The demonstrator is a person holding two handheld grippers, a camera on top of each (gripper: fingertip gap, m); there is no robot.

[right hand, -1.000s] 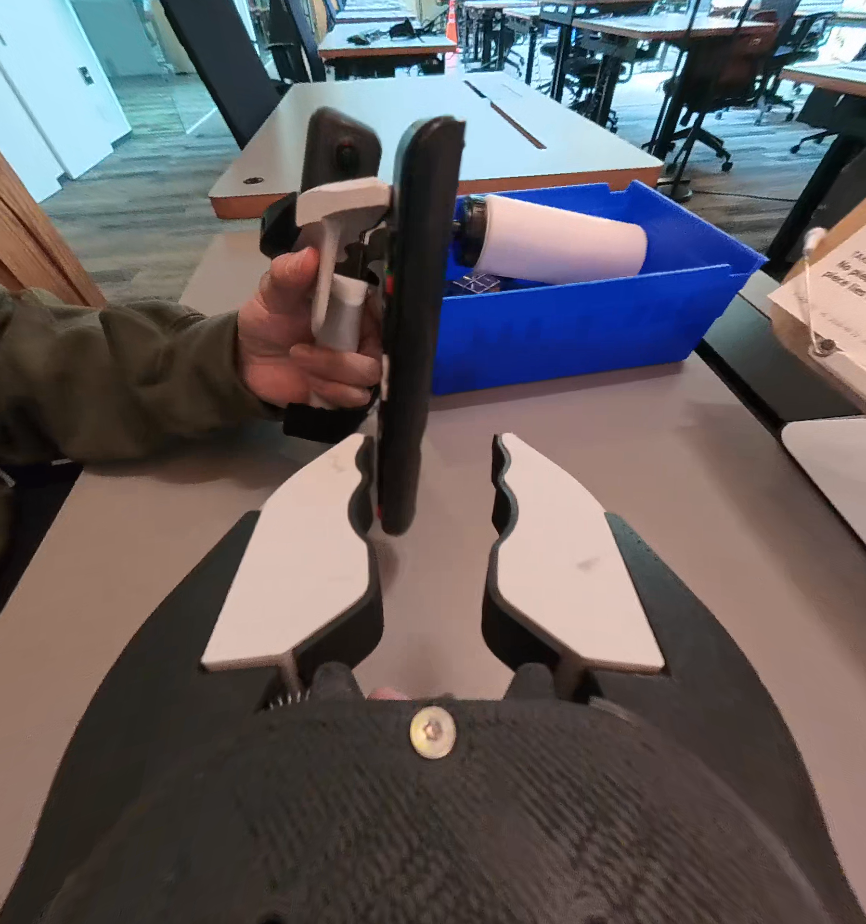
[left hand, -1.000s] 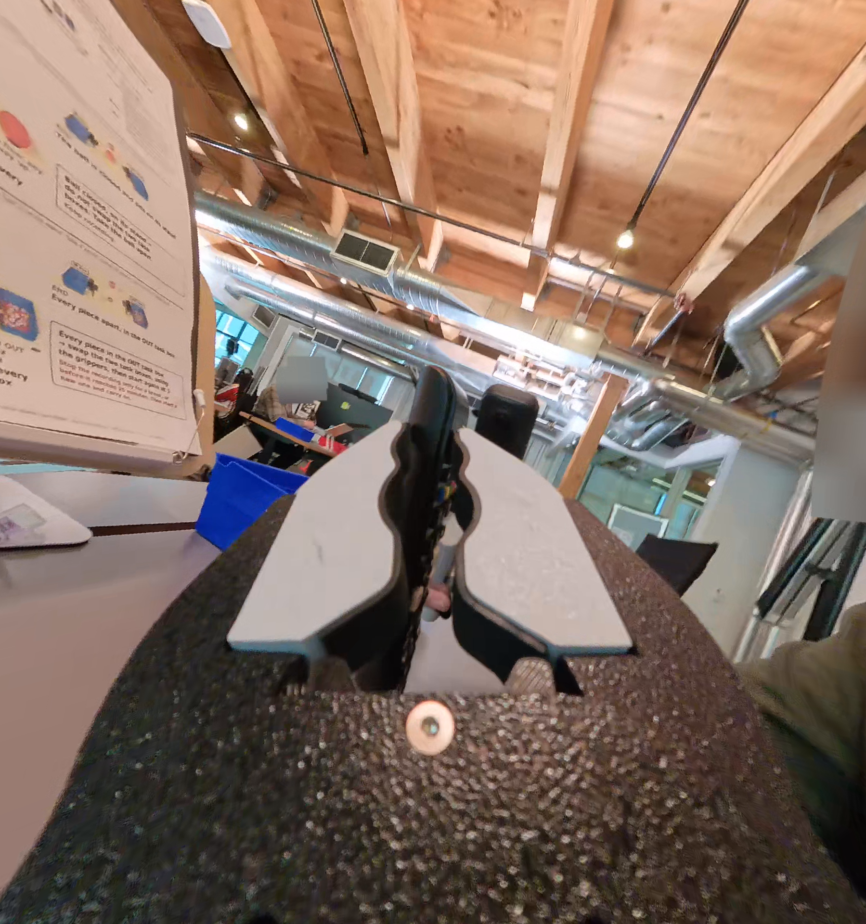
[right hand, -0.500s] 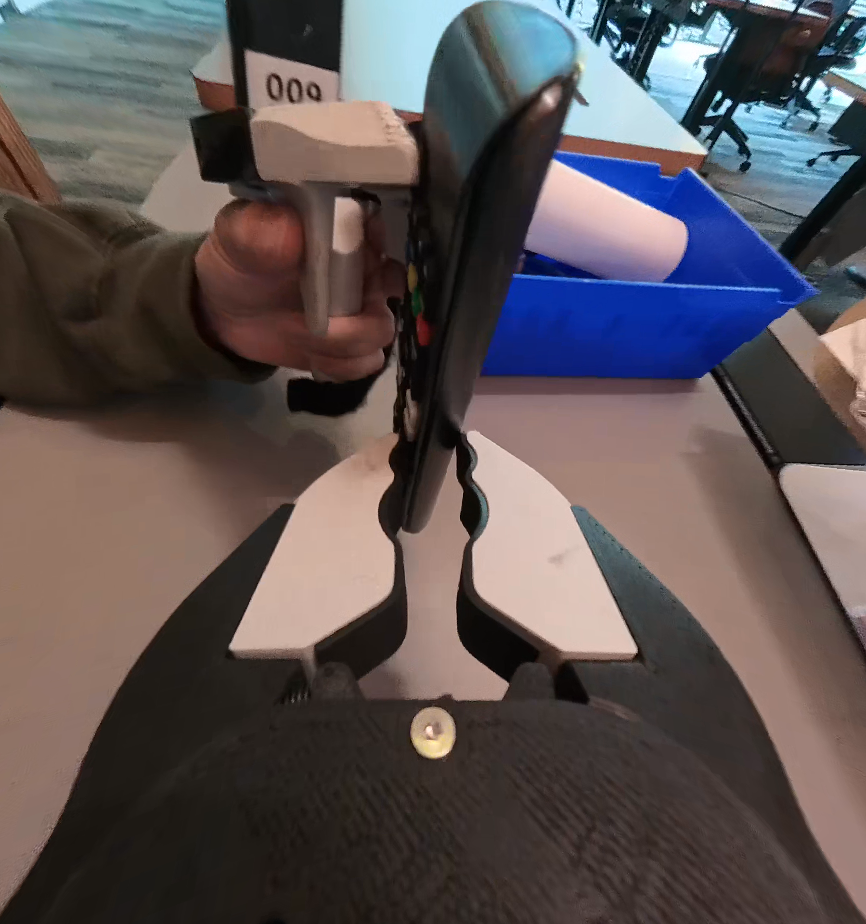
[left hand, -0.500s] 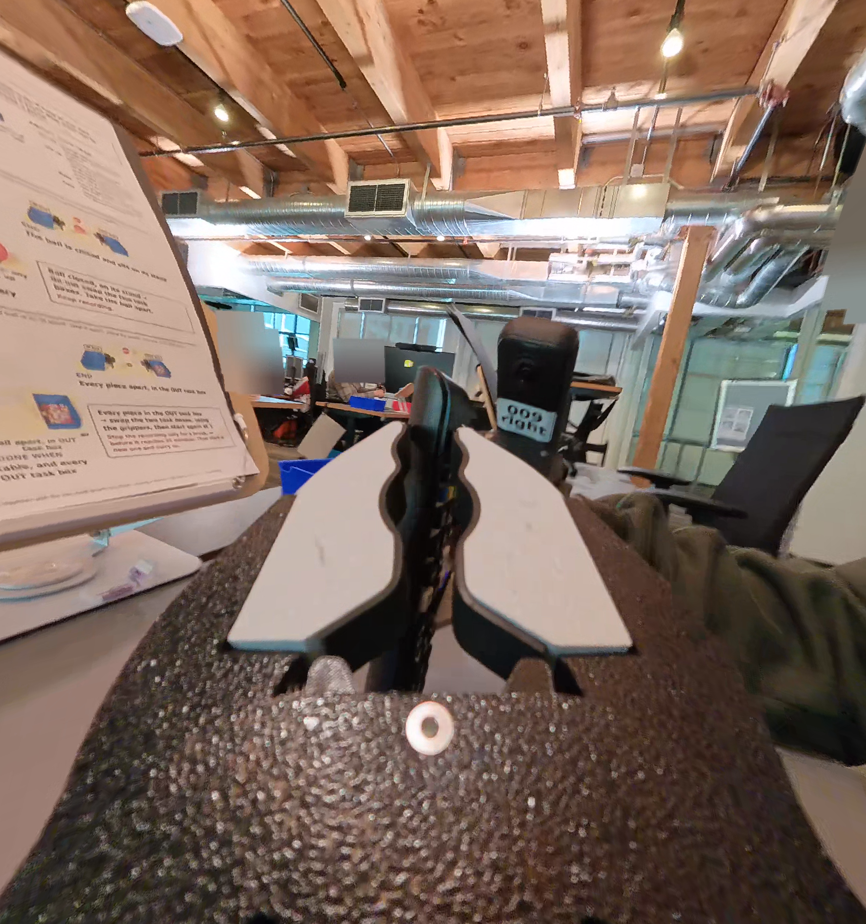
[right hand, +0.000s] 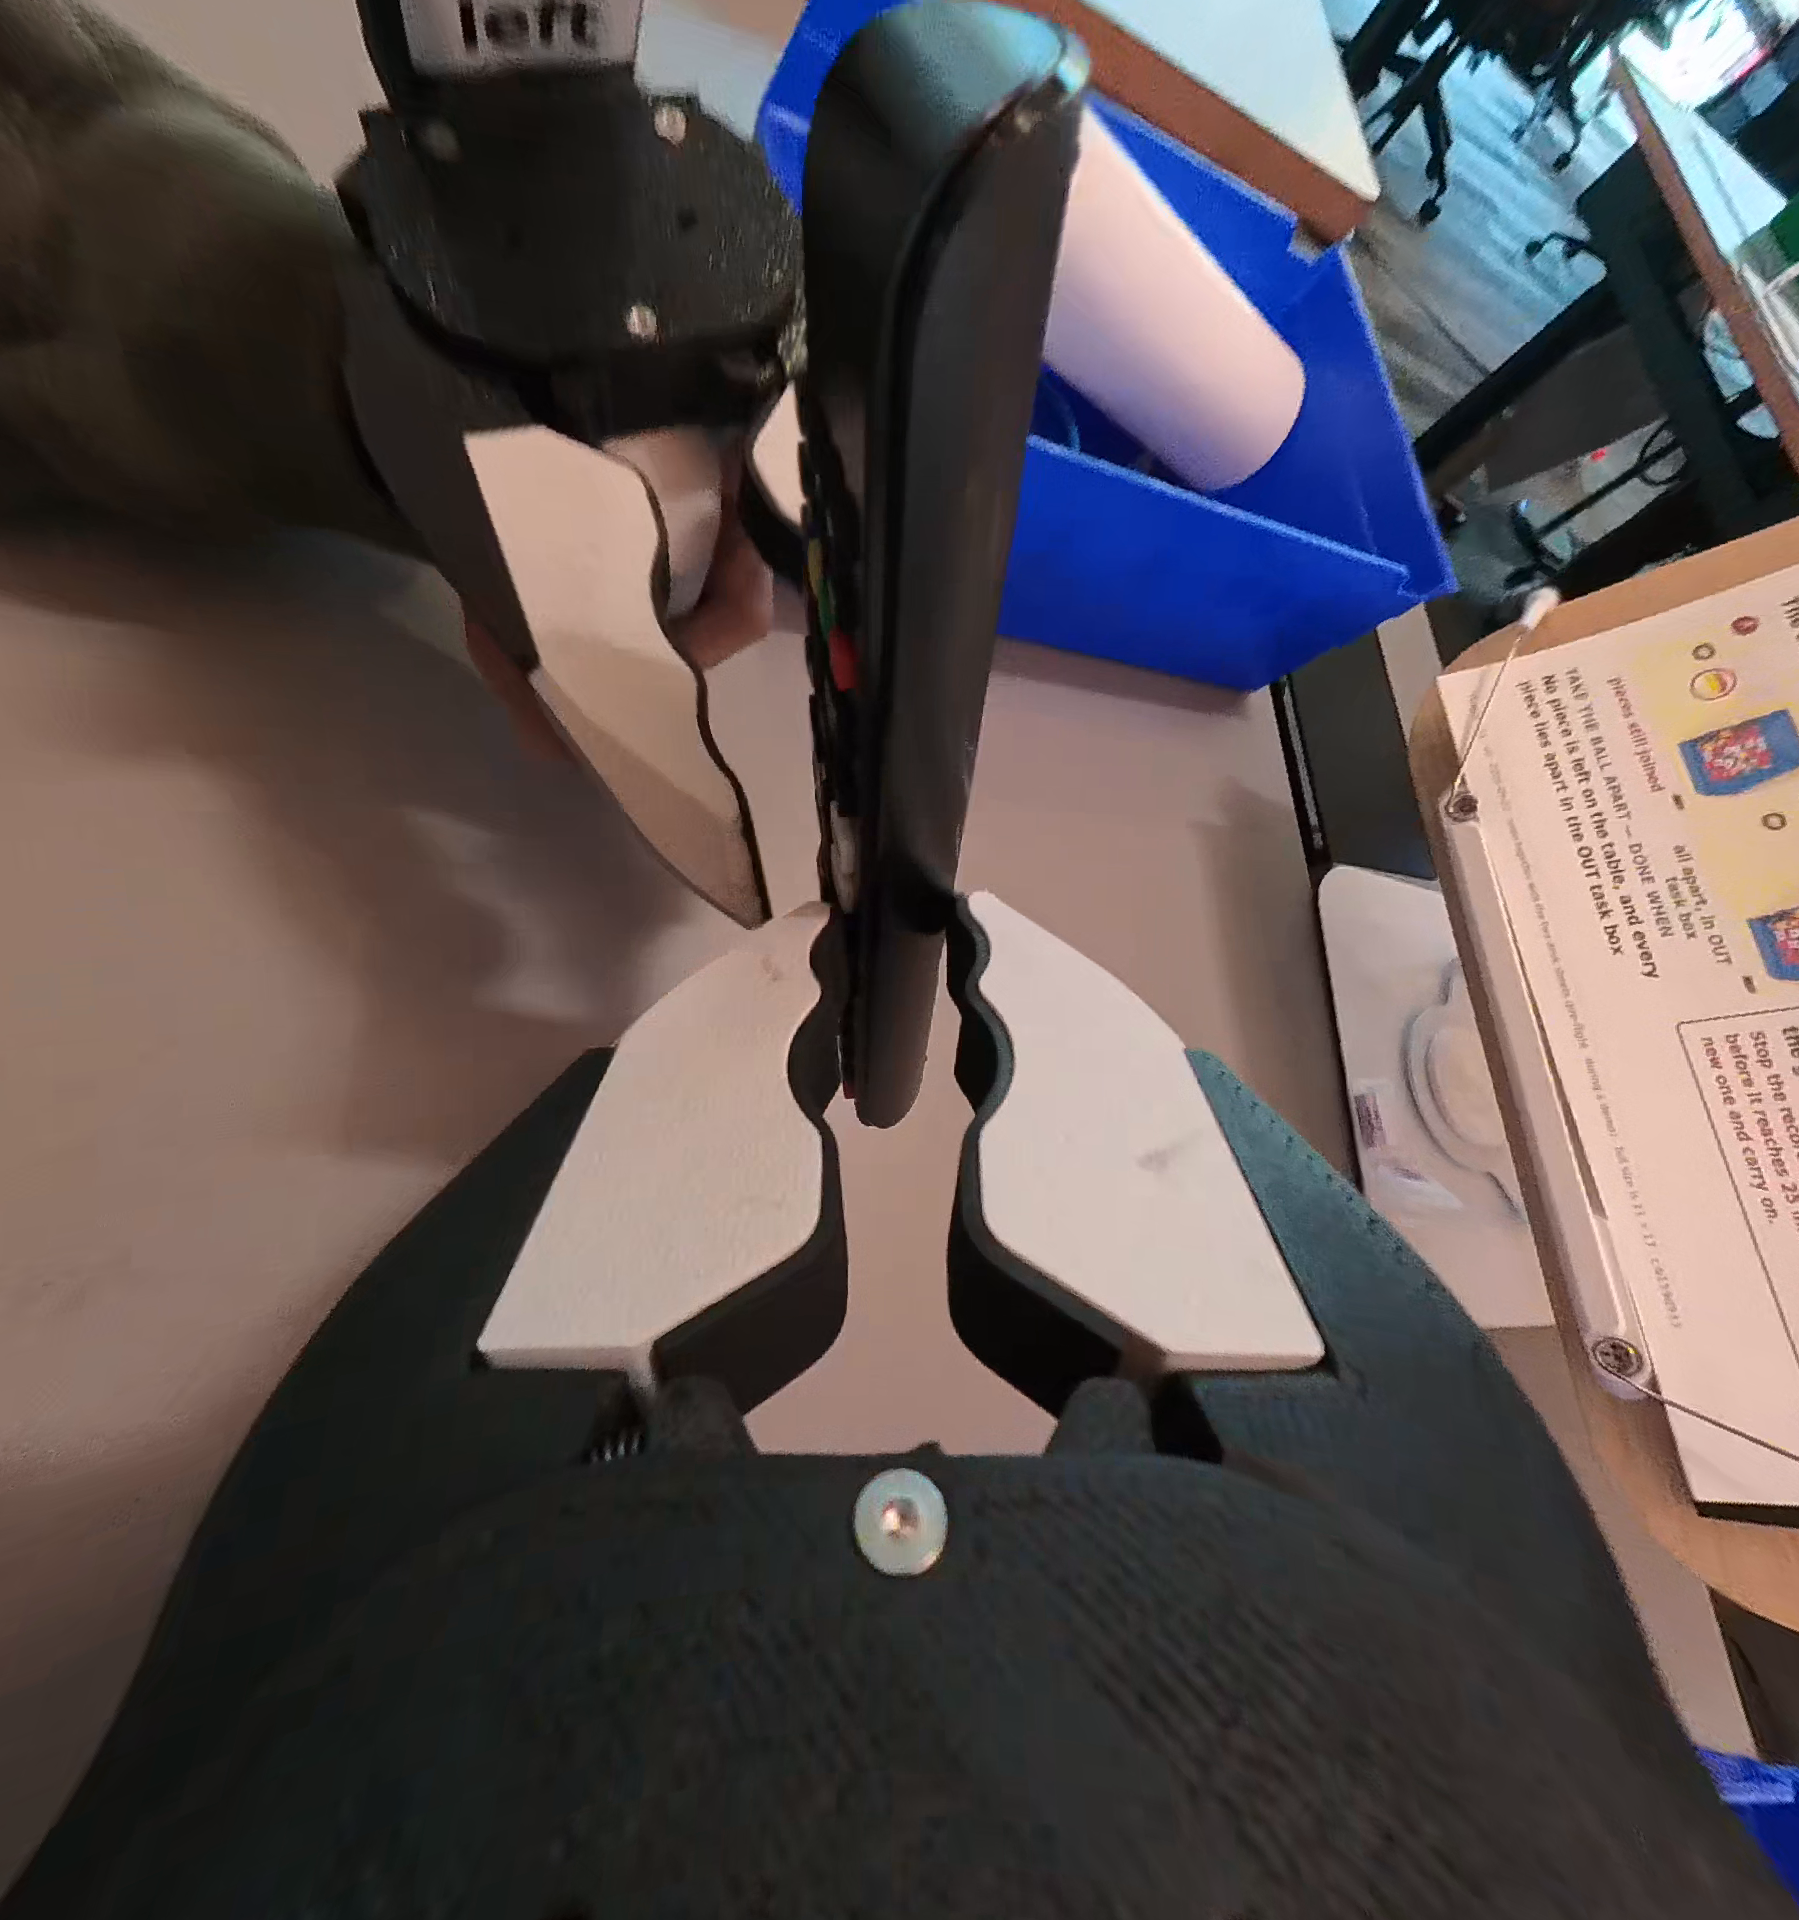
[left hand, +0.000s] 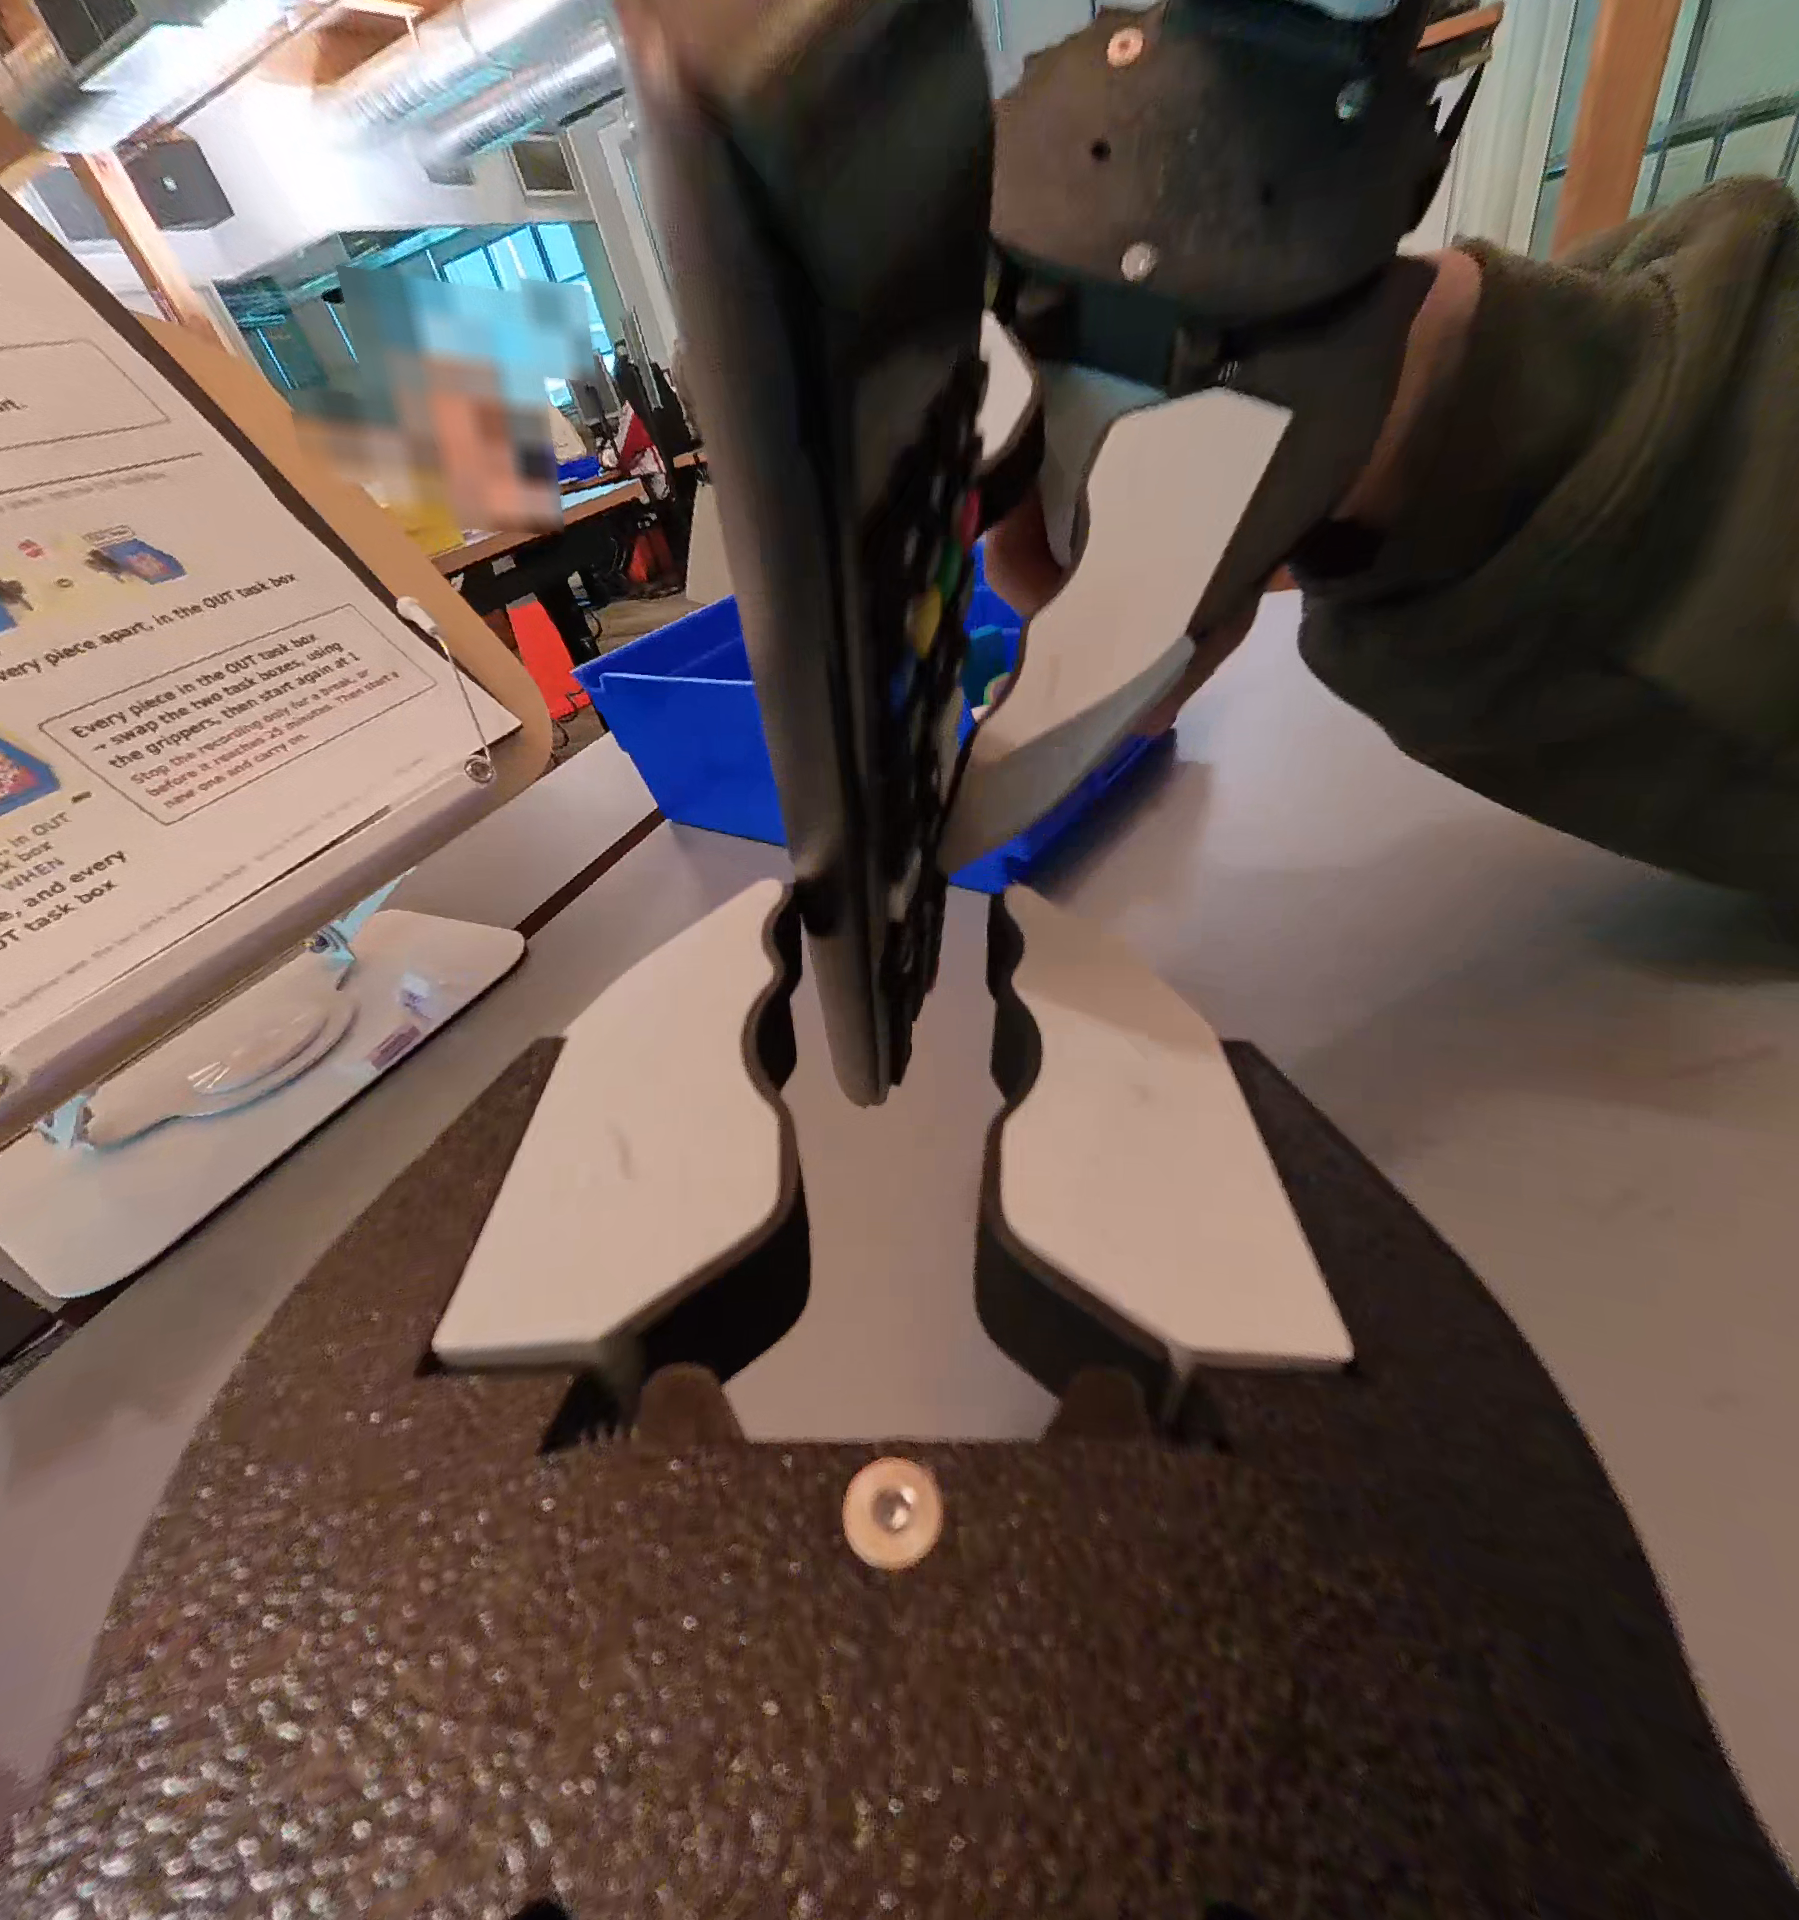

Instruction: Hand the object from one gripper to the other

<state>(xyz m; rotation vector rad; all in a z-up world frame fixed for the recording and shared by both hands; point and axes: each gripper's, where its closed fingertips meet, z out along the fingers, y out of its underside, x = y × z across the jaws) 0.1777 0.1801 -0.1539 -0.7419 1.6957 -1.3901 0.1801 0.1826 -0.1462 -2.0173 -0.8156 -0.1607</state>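
Observation:
A black remote control (left hand: 843, 520) with coloured buttons stands on edge above the grey table (left hand: 1497, 1143). My left gripper (left hand: 890, 914) is open; the remote's near end sits loosely between its fingertips, close to the left one. My right gripper (right hand: 895, 925) is shut on the remote (right hand: 926, 468), pinching one end. In the left wrist view one right finger (left hand: 1134, 582) lies along the remote. In the right wrist view one left finger (right hand: 614, 675) lies beside the remote; the other is hidden behind it.
A blue bin (right hand: 1186, 561) holding a white roll (right hand: 1155, 343) stands on the table behind the remote; it also shows in the left wrist view (left hand: 687, 748). An instruction sheet on a stand (left hand: 147, 623) is at the side. A person's green sleeve (left hand: 1601, 520) holds the right gripper. The tips of both grippers are at nearly the same place.
The right gripper closed onto the remote. The left gripper, shut on it before, has opened, and both views have tilted down toward the table.

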